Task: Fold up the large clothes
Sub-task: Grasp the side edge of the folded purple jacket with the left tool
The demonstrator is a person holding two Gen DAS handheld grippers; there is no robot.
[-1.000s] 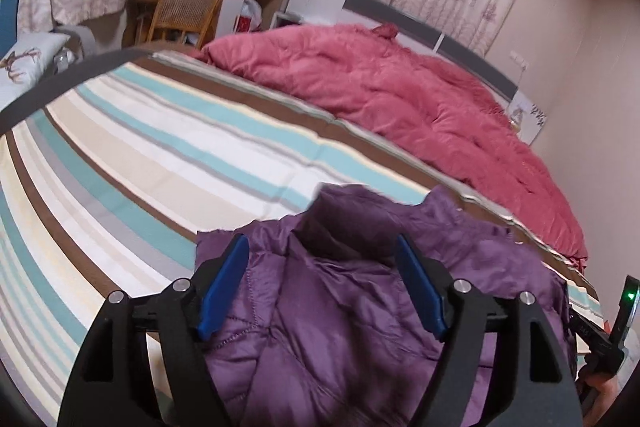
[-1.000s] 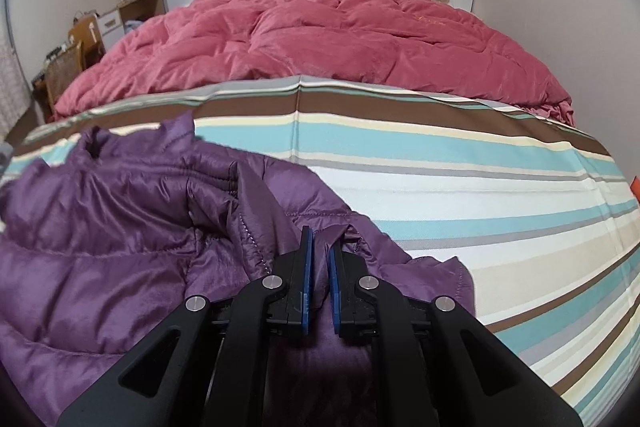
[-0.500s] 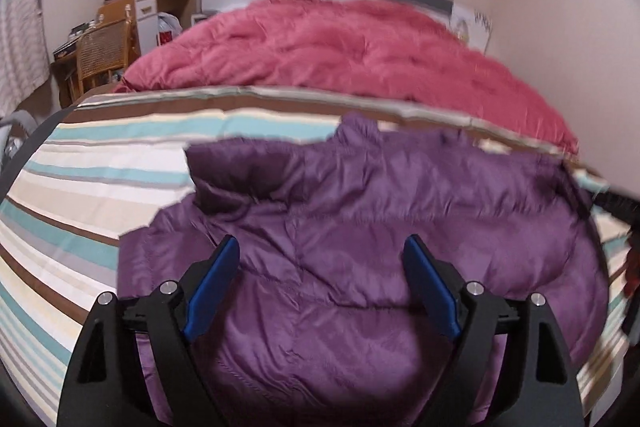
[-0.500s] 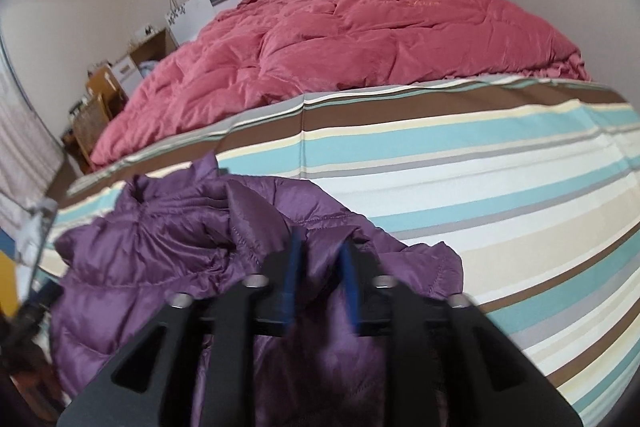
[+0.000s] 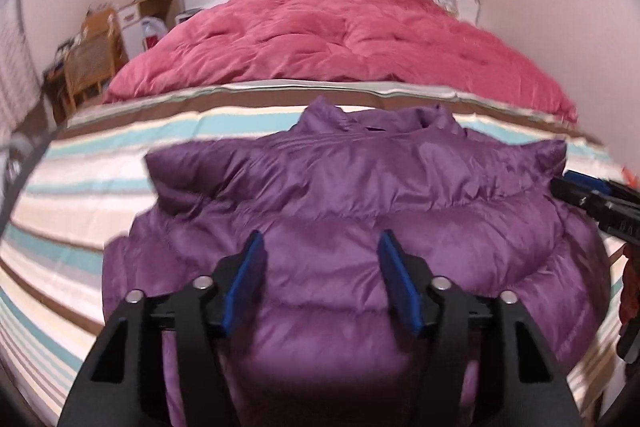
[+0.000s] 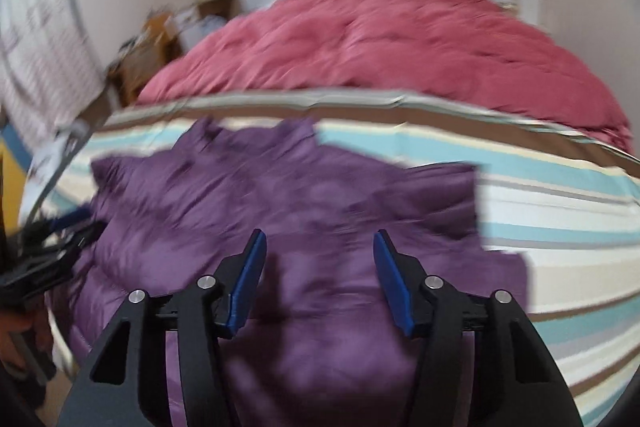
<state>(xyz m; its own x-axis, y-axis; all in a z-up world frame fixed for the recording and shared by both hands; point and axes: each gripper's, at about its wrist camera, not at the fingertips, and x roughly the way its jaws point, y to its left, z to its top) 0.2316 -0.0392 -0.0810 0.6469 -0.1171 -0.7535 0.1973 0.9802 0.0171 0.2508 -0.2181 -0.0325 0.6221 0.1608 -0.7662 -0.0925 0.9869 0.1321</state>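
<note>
Puffy quilted purple jacket (image 5: 360,211) on striped sheet (image 5: 80,195), both hand-held grippers (image 5: 320,283) (image 6: 318,279) released, empty.

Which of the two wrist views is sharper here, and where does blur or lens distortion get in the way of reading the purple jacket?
Left wrist view: fairly sharp; the purple jacket shows quilting seams and sheen, with soft edges only near the rim. Right wrist view: motion-smeared; the jacket's outline and the striped sheet streak, seams unreadable. Both: fisheye bows the stripes and darkens corners; gripper fingers stay crisp.
</note>
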